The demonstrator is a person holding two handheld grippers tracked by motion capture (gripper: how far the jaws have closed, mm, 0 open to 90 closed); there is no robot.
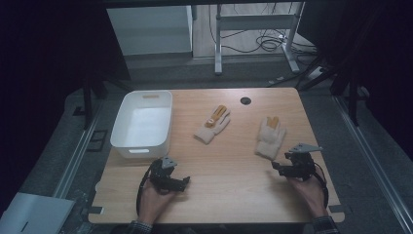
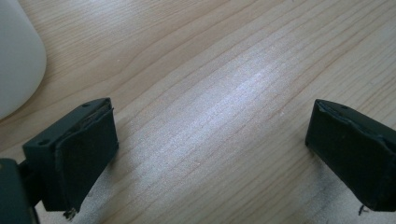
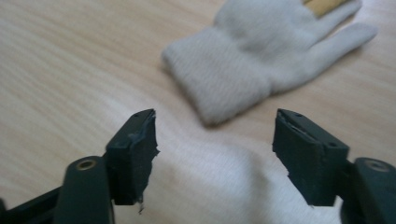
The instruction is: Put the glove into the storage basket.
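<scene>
Two cream knit gloves with orange fingers lie on the wooden table [image 1: 229,170]. One glove [image 1: 213,125] is near the middle. The other glove [image 1: 270,136] lies to the right, cuff toward me, and appears close up as a glove [image 3: 252,60] just beyond my jaws. My right gripper [image 1: 278,165] [image 3: 215,144] is held just short of that cuff, open, with only bare table between its pads. My left gripper [image 1: 186,181] [image 2: 210,140] rests low over bare wood at the front left, open and holding nothing.
A white plastic bin [image 1: 118,131] stands at the table's back left, and its rounded corner [image 2: 14,56] shows beside my left jaws. A black round grommet [image 1: 245,101] sits near the far edge. Beyond the table are metal desk legs and cables.
</scene>
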